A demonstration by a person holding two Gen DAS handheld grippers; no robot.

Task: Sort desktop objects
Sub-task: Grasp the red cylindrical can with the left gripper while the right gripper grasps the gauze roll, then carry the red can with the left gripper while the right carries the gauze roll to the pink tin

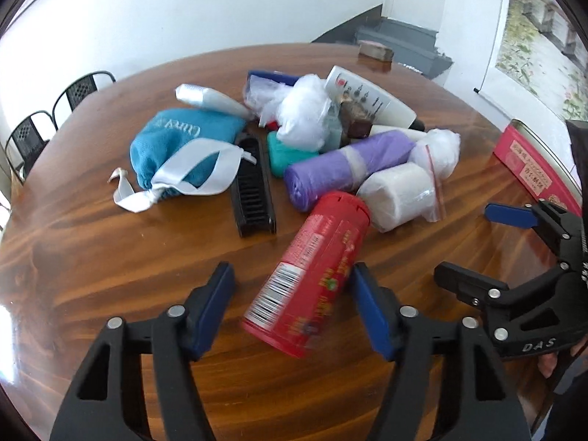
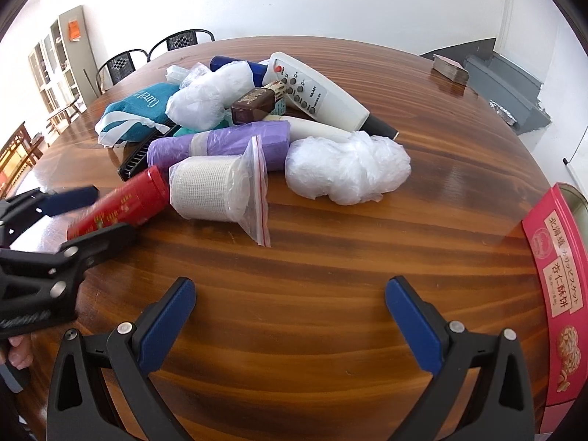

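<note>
A pile of objects lies on the round wooden table (image 1: 92, 257). A red can (image 1: 308, 275) lies on its side between the open fingers of my left gripper (image 1: 294, 294); the right finger is at its side, the left finger apart from it. It also shows in the right wrist view (image 2: 121, 205). Behind it lie a purple bag roll (image 1: 345, 165), a gauze roll in a zip bag (image 1: 397, 198), a black comb (image 1: 253, 191) and a teal pouch (image 1: 180, 143). My right gripper (image 2: 290, 305) is open and empty above bare table.
A pink biscuit tin (image 2: 558, 279) stands at the table's right edge. A white remote (image 2: 316, 92), a brown box (image 2: 257, 104) and crumpled plastic bags (image 2: 345, 172) lie in the pile. A small box (image 2: 450, 68) sits at the far side. Chairs (image 1: 33, 136) stand beyond the table.
</note>
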